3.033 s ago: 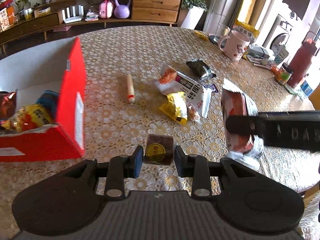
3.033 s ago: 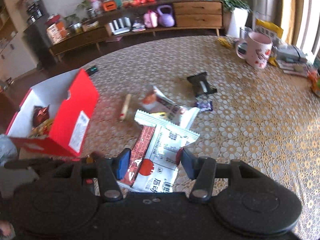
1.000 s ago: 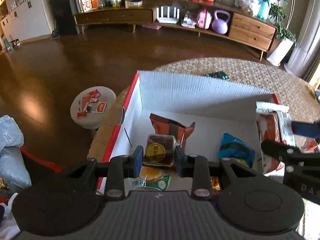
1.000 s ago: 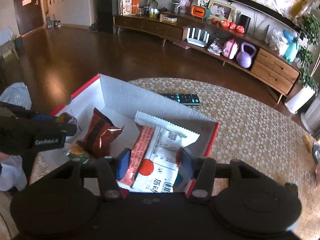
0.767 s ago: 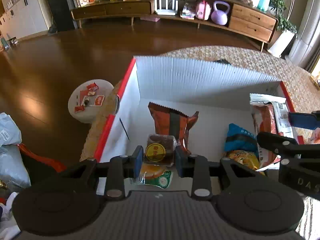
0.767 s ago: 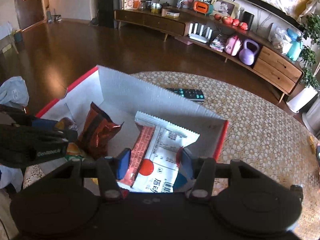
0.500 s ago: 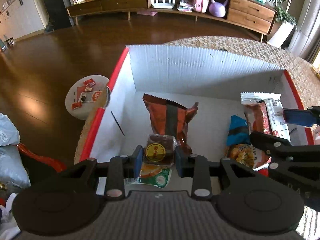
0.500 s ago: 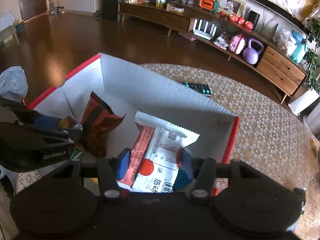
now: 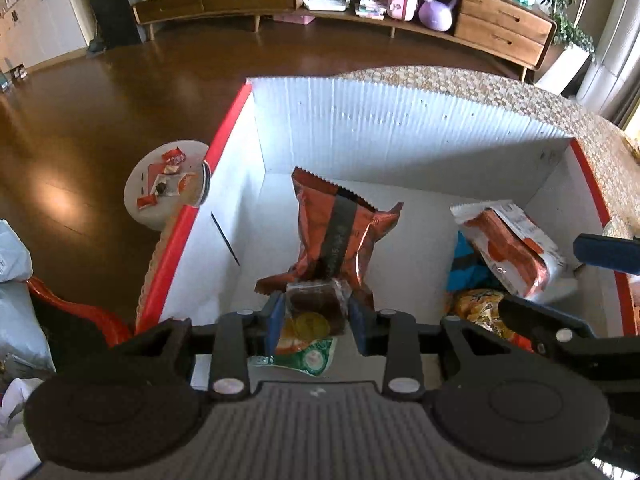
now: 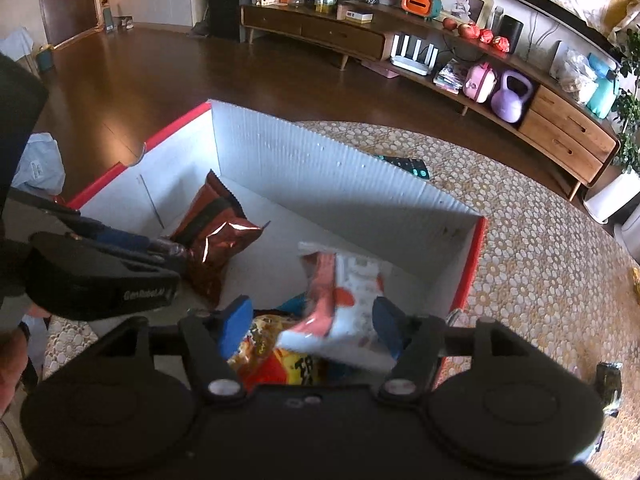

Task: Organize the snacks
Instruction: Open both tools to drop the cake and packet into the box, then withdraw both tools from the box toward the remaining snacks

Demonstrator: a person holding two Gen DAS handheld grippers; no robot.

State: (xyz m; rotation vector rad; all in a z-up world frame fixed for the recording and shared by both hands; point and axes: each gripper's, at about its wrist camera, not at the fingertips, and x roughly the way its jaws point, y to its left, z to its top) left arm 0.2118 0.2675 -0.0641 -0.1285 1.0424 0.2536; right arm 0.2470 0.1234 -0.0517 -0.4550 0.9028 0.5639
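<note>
We've got both grippers over the red box (image 9: pixel 188 224), white corrugated inside, sitting on the lace-pattern table (image 10: pixel 540 248).

Left gripper (image 9: pixel 316 318): jaws opening, narrow gap. The small brown cake pkt (image 9: pixel 316 308) w/ yellow round label sits between the blue pads; we can't tell if the pads touch it or not. It's low in the box, lying on the green-white pkt (image 9: pixel 312 356) and against the bottom of the orange-red foil bag (image 9: pixel 340 232), which stands at approx 12 o'clock from the jaws.

Right gripper (image 10: pixel 310 326): jaws opening, fairly wide. The white-and-red wafer pkt (image 10: pixel 344 292) is between the pads but blurred and tilted, clear of the left pad; on the right pad side we can't tell. In the left wrist view the same pkt (image 9: pixel 508 244) is at approx 3 o'clock, lying on the blue pkt (image 9: pixel 464 272) and the yellow-orange snack bag (image 9: pixel 480 312), near the box's right wall.

Misc: remote (image 10: pixel 404 164) on the table just beyond the far box wall, 1 o'clock in the right wrist view. Round white stool (image 9: pixel 164 188) w/ small wrappers on the floor at 10 o'clock, left wrist view.
</note>
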